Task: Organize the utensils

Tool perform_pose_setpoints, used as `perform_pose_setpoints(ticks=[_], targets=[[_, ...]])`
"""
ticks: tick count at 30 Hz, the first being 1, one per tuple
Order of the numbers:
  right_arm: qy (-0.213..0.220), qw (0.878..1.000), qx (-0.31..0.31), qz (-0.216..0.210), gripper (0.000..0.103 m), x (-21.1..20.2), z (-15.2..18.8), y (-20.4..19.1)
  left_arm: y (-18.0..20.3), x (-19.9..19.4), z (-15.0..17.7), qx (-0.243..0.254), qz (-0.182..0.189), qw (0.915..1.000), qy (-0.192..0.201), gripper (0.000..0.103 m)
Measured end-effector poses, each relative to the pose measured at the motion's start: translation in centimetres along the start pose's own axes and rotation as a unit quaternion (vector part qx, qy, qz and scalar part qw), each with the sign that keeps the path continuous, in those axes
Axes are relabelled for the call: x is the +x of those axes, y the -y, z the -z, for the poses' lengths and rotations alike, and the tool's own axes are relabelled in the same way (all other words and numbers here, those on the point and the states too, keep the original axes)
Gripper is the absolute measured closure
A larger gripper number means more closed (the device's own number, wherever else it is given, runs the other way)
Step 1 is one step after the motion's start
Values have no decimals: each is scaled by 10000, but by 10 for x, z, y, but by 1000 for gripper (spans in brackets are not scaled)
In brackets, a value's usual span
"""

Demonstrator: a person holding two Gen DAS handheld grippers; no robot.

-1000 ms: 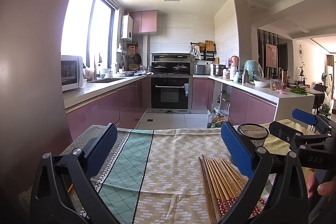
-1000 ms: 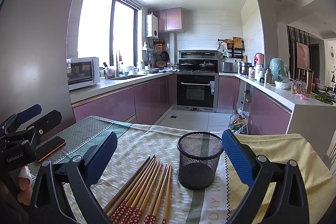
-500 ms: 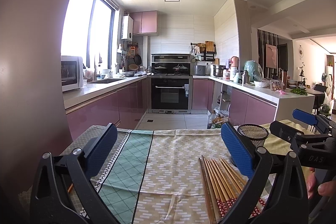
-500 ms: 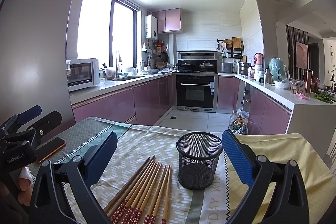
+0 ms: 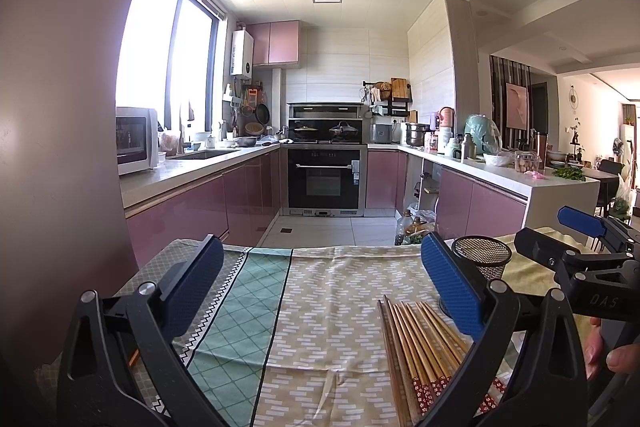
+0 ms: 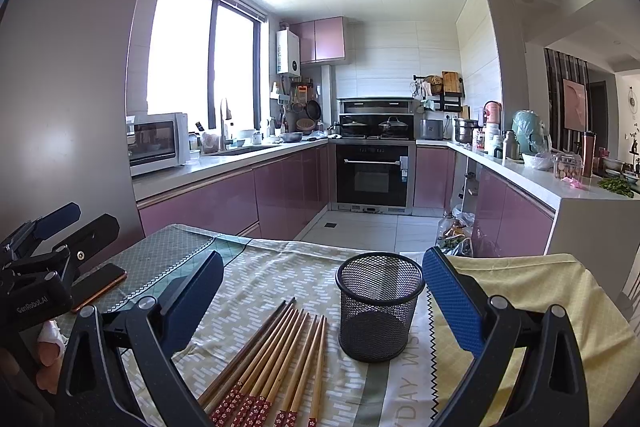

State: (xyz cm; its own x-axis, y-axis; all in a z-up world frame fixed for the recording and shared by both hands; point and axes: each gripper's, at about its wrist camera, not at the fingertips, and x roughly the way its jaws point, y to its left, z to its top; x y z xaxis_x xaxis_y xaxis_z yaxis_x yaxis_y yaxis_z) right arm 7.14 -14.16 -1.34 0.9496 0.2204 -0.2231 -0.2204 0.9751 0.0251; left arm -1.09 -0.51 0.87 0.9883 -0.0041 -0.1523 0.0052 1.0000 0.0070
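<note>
Nothing has shifted since earlier: both the left gripper [image 5: 320, 279] and right gripper [image 6: 322, 291] hover spread and empty over light, stiff, roll-prone chopsticks [image 6: 276, 359], best pinched mid-shaft beside the mesh cup [image 6: 379, 311].

The left gripper [image 5: 322, 281] is held level and low over the desk, its jaws spread wide with nothing between the blue pads [image 5: 450, 285]. The right gripper [image 6: 322, 295] sits at the same height, jaws equally wide and empty. Each appears at the edge of the other's view, side by side and apart. Fingers [image 5: 608, 349] wrap the right handle; a hand [image 6: 46, 351] grips the left.
</note>
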Motion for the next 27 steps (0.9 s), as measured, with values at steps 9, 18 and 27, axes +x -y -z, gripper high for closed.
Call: perform_pose_setpoints(ticks=[9, 18, 27], targets=[[-2, 10000, 22, -7, 7, -1, 1, 1, 2, -1, -1, 5, 2, 10000, -4, 6], [-2, 10000, 10, -11, 7, -1, 2, 1, 4, -1, -1, 7, 4, 10000, -15, 6], [-197, 9998, 55, -76, 7, 6, 5, 6, 4, 10, 6, 69, 35, 9998, -173, 6]])
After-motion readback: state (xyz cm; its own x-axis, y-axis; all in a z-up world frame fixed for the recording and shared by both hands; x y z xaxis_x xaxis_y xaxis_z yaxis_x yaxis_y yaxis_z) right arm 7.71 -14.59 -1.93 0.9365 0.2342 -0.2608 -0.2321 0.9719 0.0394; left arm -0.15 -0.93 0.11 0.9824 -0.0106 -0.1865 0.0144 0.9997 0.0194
